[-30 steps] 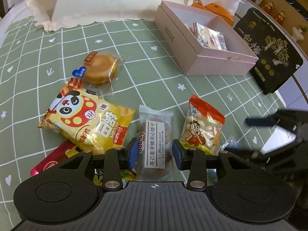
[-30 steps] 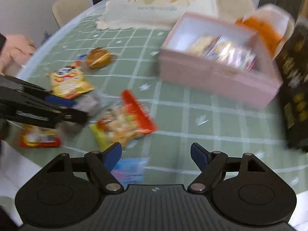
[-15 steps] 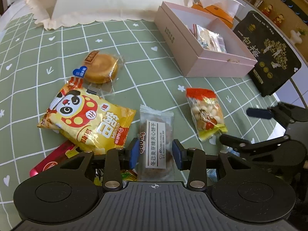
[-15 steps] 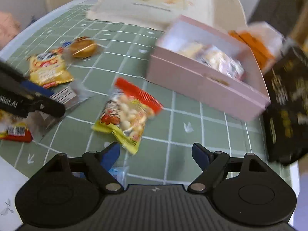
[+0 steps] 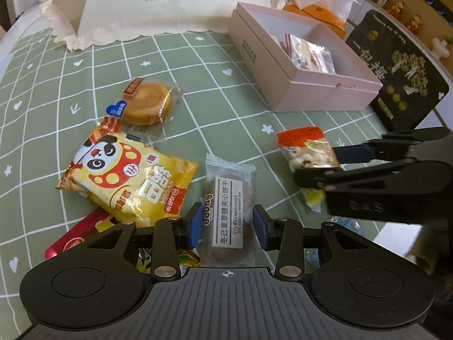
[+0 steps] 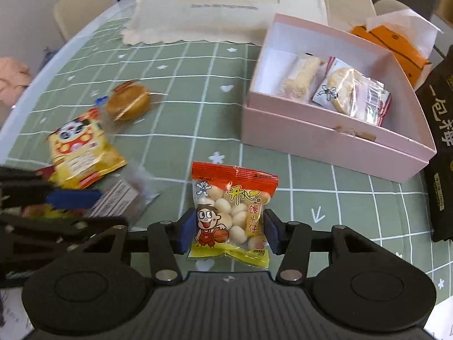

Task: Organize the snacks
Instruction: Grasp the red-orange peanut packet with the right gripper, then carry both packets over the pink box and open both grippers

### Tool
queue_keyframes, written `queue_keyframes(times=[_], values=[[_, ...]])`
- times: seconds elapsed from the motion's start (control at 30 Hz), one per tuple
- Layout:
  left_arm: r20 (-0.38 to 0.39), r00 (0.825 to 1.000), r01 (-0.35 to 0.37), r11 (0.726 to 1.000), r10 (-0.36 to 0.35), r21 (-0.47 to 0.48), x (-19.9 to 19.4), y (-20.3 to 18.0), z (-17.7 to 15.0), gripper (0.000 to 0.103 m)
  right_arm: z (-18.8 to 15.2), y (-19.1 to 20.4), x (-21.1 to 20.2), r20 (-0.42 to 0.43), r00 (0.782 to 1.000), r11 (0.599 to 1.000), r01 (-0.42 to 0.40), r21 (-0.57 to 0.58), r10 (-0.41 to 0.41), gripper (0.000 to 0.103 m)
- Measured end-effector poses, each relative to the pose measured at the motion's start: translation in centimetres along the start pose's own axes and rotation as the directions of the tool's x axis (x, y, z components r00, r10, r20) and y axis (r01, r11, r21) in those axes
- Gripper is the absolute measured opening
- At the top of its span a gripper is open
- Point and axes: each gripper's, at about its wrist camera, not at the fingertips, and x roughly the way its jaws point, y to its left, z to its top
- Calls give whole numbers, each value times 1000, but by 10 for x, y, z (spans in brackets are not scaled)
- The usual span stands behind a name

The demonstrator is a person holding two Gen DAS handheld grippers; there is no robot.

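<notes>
My left gripper (image 5: 228,225) is shut on a clear-wrapped brown biscuit pack (image 5: 229,206), its blue pads on both sides. My right gripper (image 6: 228,231) has its pads against both sides of a red-and-yellow bag of small white buns (image 6: 233,212), which also shows in the left wrist view (image 5: 307,153). An open pink box (image 6: 325,138) with several wrapped snacks stands at the right. A yellow panda bag (image 5: 127,181), a round wrapped cake (image 5: 147,103) and a red packet (image 5: 76,238) lie on the green checked tablecloth (image 5: 198,85).
A black box with gold print (image 5: 396,68) lies right of the pink box. An orange pack in white paper (image 6: 396,39) sits behind it. A cream bag (image 5: 170,0) stands at the back. The table edge runs near on the right.
My right gripper swung in over the bun bag and narrowed from wide open until its pads are at the bag's sides. The left gripper stayed on the biscuit pack.
</notes>
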Motion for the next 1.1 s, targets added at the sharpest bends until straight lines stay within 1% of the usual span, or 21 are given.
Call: queue_keyframes(times=[0.03,0.17,0.33,0.37,0.4,0.43,0.47,0.5,0.57,0.6,0.63,0.67,0.73,0.77,0.83,0.87,0.9,0.93,0.97,1.03,1.1], values=[[-7,1000,-5,1000,5,11,1,-2,1,47,-3,-3,-5,8,1000,1000,2,-4,-2,50],[-17,999,-42,995,44,91,5,-15,3,47,-12,-22,-23,24,999,999,42,-5,-41,50],[-16,996,-82,985,86,154,8,-25,1,47,-27,-50,-34,9,996,995,94,34,-94,50],[-12,996,-86,984,89,158,8,-25,1,46,-29,-55,-35,5,995,994,102,43,-102,50],[-11,997,-79,985,82,156,8,-25,1,43,-32,-60,-37,2,994,993,107,51,-108,50],[-15,998,-53,988,56,146,6,-25,0,40,-33,-65,-39,1,994,992,113,57,-113,50],[-18,1000,-14,990,16,139,5,-26,-1,40,-34,-70,-44,1,993,991,118,63,-118,50],[-10,1000,22,988,-21,152,-1,-30,-3,40,-35,-74,-51,8,993,991,119,66,-120,50],[13,999,37,980,-41,196,-17,-43,-1,39,-29,-84,-74,52,992,991,109,80,-114,50],[37,996,69,977,-78,203,-34,-48,9,39,-23,-91,-91,89,991,991,97,88,-104,50],[71,991,97,974,-114,205,-49,-52,20,39,-16,-97,-108,132,986,991,90,95,-102,50],[138,979,118,970,-149,213,-70,-57,39,39,-6,-104,-127,188,976,991,91,99,-109,50],[273,947,104,966,-170,238,-102,-65,76,39,14,-117,-161,298,944,988,111,111,-139,50],[327,929,96,965,-175,244,-112,-70,94,39,25,-125,-177,351,923,985,120,124,-157,50],[411,890,106,966,-198,236,-119,-77,131,40,42,-136,-194,420,893,983,116,140,-165,50],[435,877,113,967,-205,227,-116,-79,145,40,49,-140,-198,438,882,983,120,140,-171,50],[447,869,129,969,-212,210,-105,-82,165,40,56,-142,-200,452,874,982,130,136,-178,50],[442,870,147,971,-217,187,-93,-85,179,40,61,-143,-200,461,869,983,133,126,-177,50],[427,877,165,973,-219,161,-78,-87,192,40,65,-144,-199,464,869,985,135,111,-172,50],[362,905,207,975,-223,84,-31,-88,213,41,67,-145,-194,461,871,985,145,94,-172,50],[271,936,230,973,-224,8,22,-85,225,45,65,-146,-188,458,874,987,144,75,-162,50]])
